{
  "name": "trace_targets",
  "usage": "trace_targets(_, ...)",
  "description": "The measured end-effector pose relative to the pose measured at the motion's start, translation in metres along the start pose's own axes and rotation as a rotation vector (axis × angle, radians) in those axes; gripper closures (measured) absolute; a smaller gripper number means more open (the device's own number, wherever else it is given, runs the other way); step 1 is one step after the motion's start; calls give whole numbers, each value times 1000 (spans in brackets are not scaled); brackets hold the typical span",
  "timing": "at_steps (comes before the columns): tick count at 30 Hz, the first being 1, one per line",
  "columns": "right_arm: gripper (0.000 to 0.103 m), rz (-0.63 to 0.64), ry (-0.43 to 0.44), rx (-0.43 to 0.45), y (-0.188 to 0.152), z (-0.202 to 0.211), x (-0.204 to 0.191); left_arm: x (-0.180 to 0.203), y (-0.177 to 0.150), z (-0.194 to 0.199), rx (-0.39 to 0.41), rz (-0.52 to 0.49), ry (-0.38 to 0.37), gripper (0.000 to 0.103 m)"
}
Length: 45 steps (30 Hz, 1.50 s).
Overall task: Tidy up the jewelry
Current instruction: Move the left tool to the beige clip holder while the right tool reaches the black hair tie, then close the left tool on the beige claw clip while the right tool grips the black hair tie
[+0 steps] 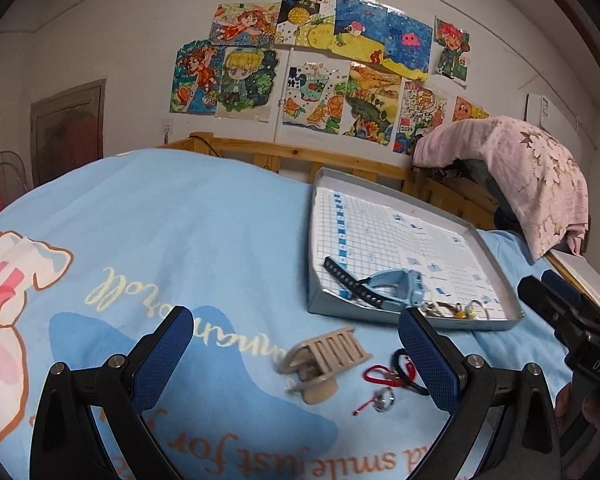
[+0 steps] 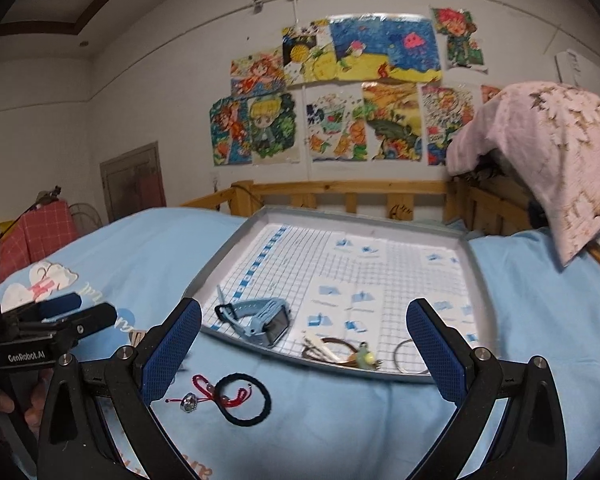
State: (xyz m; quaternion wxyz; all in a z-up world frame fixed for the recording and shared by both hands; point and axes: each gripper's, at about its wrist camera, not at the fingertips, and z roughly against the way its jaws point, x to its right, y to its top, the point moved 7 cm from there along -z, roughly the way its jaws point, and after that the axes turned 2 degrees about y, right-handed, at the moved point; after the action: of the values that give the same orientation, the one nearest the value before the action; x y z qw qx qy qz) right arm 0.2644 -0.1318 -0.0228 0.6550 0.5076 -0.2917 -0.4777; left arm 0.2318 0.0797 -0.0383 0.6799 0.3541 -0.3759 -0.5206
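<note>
Blue textured pads lined both grippers, and each stood with its jaws spread wide and nothing between them. The left gripper [image 1: 296, 344] hovered low over the light blue bedspread [image 1: 180, 220], and only its camera showed a beige hair claw clip [image 1: 320, 364] lying on the fabric between the fingers, blurred, its toothed side slanting up toward the right. Just right of the clip lay a red cord bracelet [image 1: 384, 380] with a small silver bell [image 1: 382, 396], tangled with a black hair tie [image 1: 404, 372]. The right gripper [image 2: 304, 344] looked over the same tangle from the other side: there the black hair tie [image 2: 244, 400] showed as a full ring lying flat, with the red cord bracelet [image 2: 208, 392] crossing it and the bell [image 2: 188, 402] at its left end. A shallow grey tray [image 2: 476, 280] lined with gridded paper sat on the bed beyond, its near edge tipped toward the cameras. Inside it, at the near left corner, a light blue watch [image 2: 264, 322] lay on its side, its screen facing right in the right wrist view and its dark strap running off to the left. Near it along the front rim were a brown cord piece with a yellow-green bead [image 2: 366, 356] and a metal ring [image 2: 406, 354]. Each camera caught the other gripper at its frame edge.
</note>
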Motion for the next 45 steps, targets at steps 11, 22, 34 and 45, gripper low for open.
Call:
trace_targets(11, 44, -8, 85, -196, -46, -48, -8, -1, -23, -31, -89, -8, -56, 6)
trace_targets(22, 58, -28, 167, -334, -82, -72, -12, 7, -42, -53, -178, -6, -178, 14)
trace_targets(34, 71, -33, 208, -393, -96, -82, -21, 16, -43, -70, -225, -42, -245, 30)
trace_targets(45, 98, -24, 203, -422, -98, -85, -24, 22, -45, -67, -247, -62, -266, 74)
